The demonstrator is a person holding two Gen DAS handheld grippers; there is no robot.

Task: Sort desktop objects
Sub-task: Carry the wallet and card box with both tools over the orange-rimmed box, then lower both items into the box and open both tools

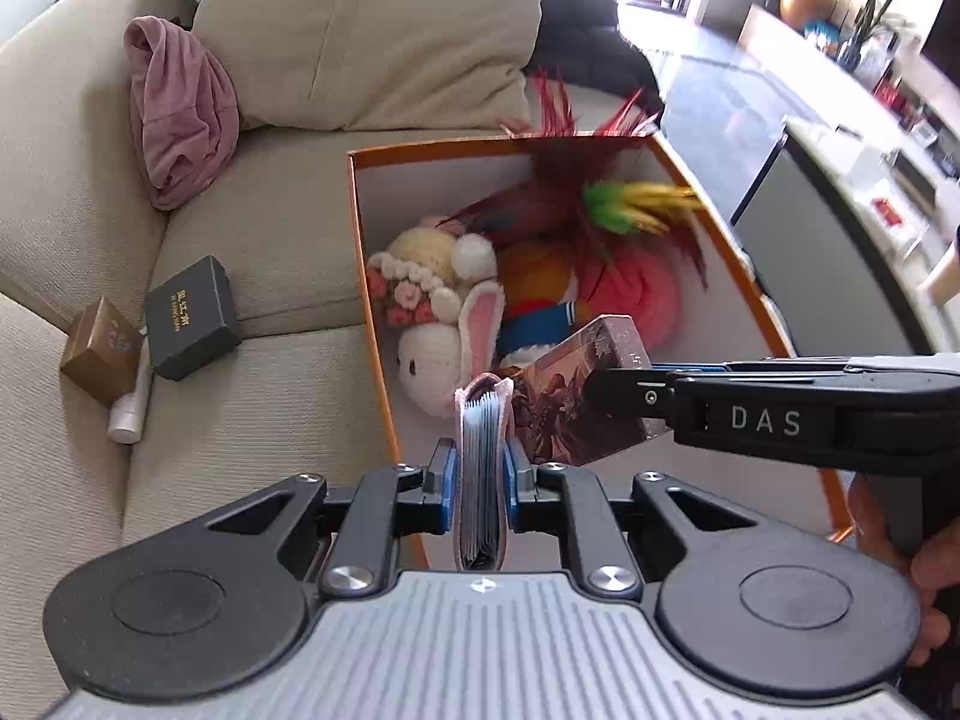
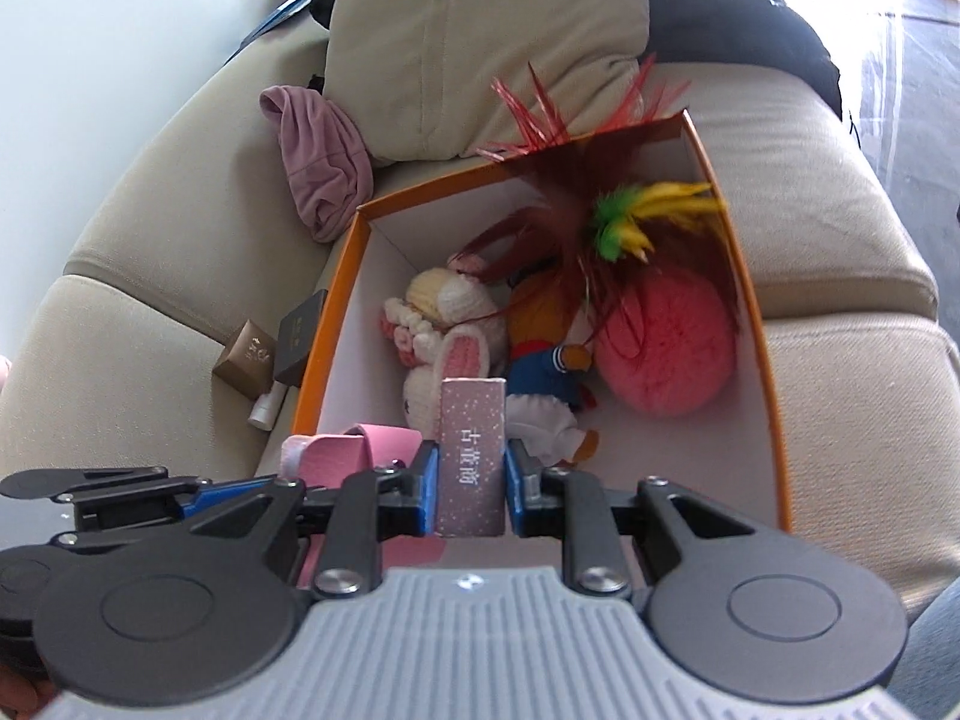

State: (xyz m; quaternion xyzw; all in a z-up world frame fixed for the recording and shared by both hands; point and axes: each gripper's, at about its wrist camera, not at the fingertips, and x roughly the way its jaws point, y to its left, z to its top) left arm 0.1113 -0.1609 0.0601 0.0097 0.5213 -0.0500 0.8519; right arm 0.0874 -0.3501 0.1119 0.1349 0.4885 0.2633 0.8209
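Grippers over an orange box (image 1: 375, 324) on the beige sofa (image 1: 270, 396), each with something clamped. My left gripper (image 1: 478, 474) pinches a pink card wallet (image 1: 480, 468) edge-on between its blue pads, the stacked sleeves facing me, just above the near corner of the box. My right gripper (image 2: 469, 480) squeezes a small pink carton (image 2: 471, 462) with white lettering, held upright over the box's near end; from the left wrist view its illustrated side (image 1: 576, 408) shows, tilted above the box's contents.

Inside the box lie a crocheted rabbit (image 2: 444, 336) with a flower band, a doll in blue and orange (image 2: 546, 348), a round pink pom-pom (image 2: 666, 348) against the right wall, and a feather toy (image 2: 648, 216) of dark red, green and yellow plumes sticking out past the far rim.

On the seat left of the box sit a black box (image 1: 191, 318) with gold print, a brown box (image 1: 102, 351) touching it, and a white tube (image 1: 132, 408) tucked beneath them. Farther back, crumpled pink cloth (image 1: 177, 114) rests against a beige cushion (image 1: 372, 30).
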